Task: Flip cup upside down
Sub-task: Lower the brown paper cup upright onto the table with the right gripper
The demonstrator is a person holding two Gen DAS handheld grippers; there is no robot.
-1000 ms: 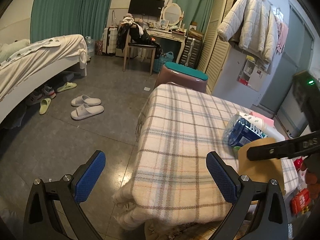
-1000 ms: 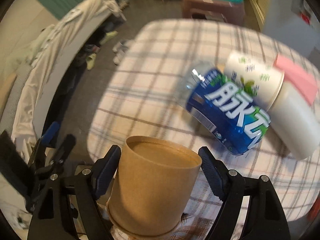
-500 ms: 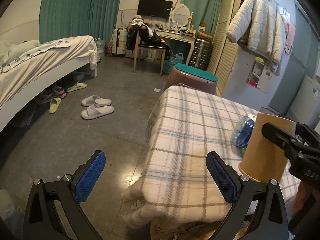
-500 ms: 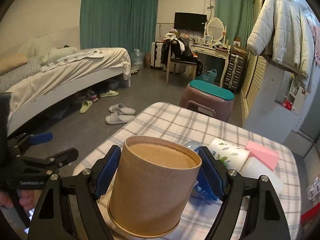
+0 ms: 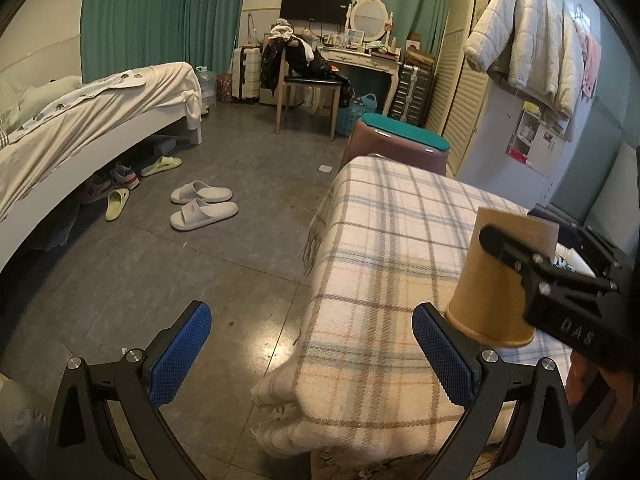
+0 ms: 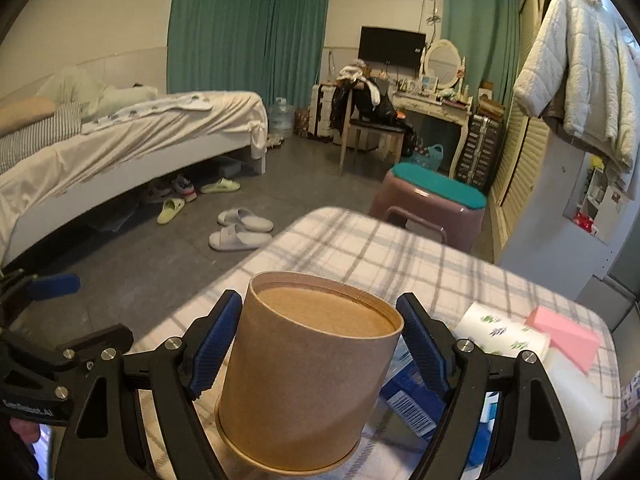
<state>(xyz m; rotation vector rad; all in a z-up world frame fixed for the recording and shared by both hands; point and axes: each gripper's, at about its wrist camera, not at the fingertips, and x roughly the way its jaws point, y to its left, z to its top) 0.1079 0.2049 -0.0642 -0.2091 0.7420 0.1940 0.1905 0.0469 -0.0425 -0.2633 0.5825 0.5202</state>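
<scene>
A brown paper cup stands between the fingers of the right gripper, its rolled rim at the bottom and its recessed flat base facing up — already inverted, by the look of it. Whether the blue pads press its wall or stand just clear cannot be told; they sit very close on both sides, and the cup's rim appears to rest on the plaid tablecloth, which would let the cup stand without a grip. Beyond the right-hand finger lie a blue-labelled bottle, a paper roll and a pink block, near the cup but apart from it. The left gripper hangs with its fingers spread wide and nothing between them, aimed past the table's near corner — out of the way, seemingly because one gripper suffices. What probably remains is letting go and drawing back without tipping the light cup.
</scene>
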